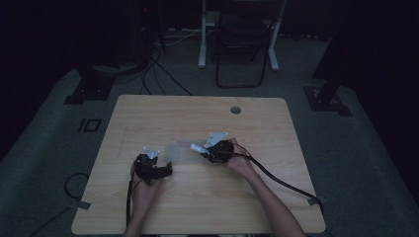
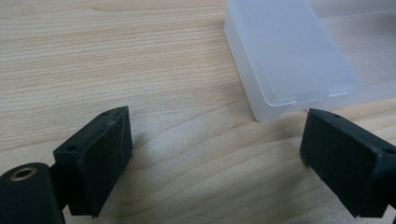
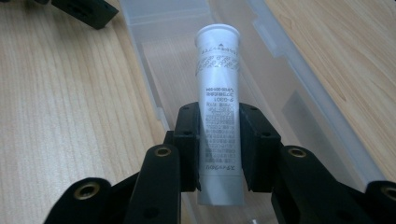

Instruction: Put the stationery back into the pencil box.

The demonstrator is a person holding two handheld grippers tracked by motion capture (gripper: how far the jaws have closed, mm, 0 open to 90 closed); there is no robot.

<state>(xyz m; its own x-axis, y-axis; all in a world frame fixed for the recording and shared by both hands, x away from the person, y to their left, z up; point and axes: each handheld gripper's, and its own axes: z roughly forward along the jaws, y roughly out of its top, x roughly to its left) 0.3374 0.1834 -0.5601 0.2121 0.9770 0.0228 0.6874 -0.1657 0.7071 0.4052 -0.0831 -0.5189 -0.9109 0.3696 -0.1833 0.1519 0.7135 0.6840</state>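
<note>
Right gripper view has the right claw (image 3: 219, 135) clamped on a white printed plastic tube (image 3: 218, 107) above the clear plastic box (image 3: 299, 79), not yet set inside, while at 10 o'clock the left claw (image 1: 165, 168) waits open on the wooden bench (image 1: 197, 197).

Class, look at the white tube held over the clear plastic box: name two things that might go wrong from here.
1. The right gripper pinches the white tube by its lower half, so the long free end may tilt and catch the clear box wall.
2. The left gripper stands open beside the box corner, not gripping it, so a knock from the tube might slide the box across the table.
</note>
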